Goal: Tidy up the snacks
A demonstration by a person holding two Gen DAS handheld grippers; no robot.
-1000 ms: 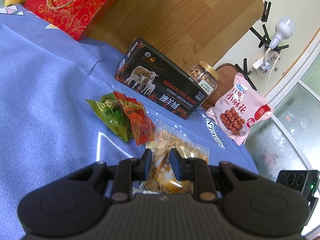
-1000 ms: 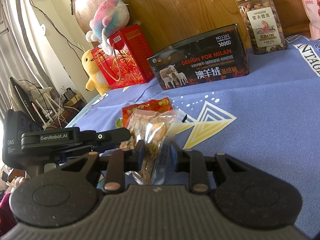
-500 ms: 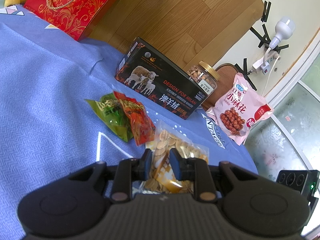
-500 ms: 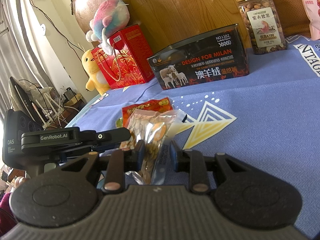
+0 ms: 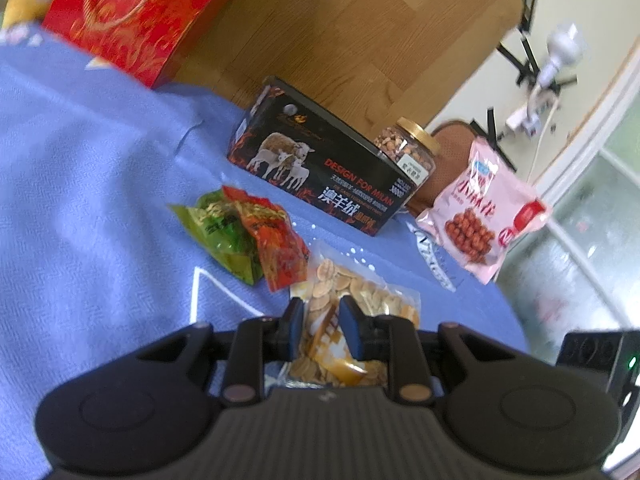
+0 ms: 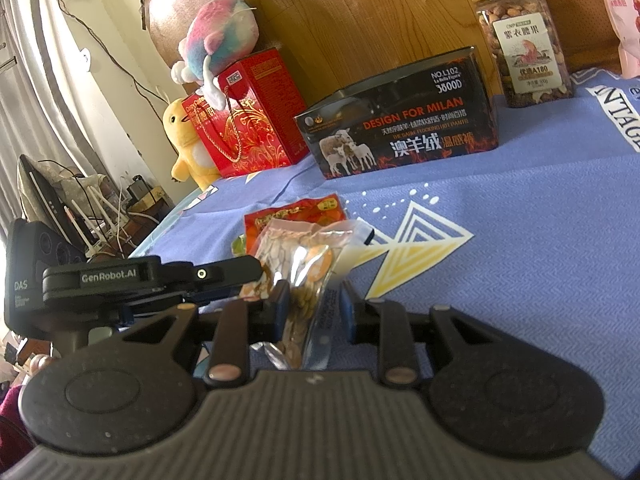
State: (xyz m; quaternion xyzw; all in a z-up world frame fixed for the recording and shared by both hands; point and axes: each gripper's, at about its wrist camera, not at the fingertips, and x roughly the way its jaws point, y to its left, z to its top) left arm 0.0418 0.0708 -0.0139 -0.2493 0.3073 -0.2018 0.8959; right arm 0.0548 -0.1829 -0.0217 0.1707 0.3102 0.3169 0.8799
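A: Covering the bed, a blue cloth (image 5: 100, 200). Standing at the back, a red gift box (image 6: 248, 120), then a black box (image 6: 404, 128), a nut jar (image 6: 520, 40), a pink bag (image 5: 488, 208).

B: Lying mid-cloth, 2 small packets, green packet (image 5: 224, 236) under red packet (image 5: 276, 240), touching.

A: Gripping the clear chip bag (image 5: 352, 292) from 2 sides: left gripper (image 5: 320, 320) clamping one edge, right gripper (image 6: 312, 308) clamping the other, film pinched between the pads of each. Bag standing on edge in the right view, just beside the red packet.

B: Judging the risk: pulling apart could be tearing the thin film or spilling chips; squeezing harder, crushing them.

A: Also slipping, glossy film sliding out if one side lets go early, bag dropping onto the 2 packets.
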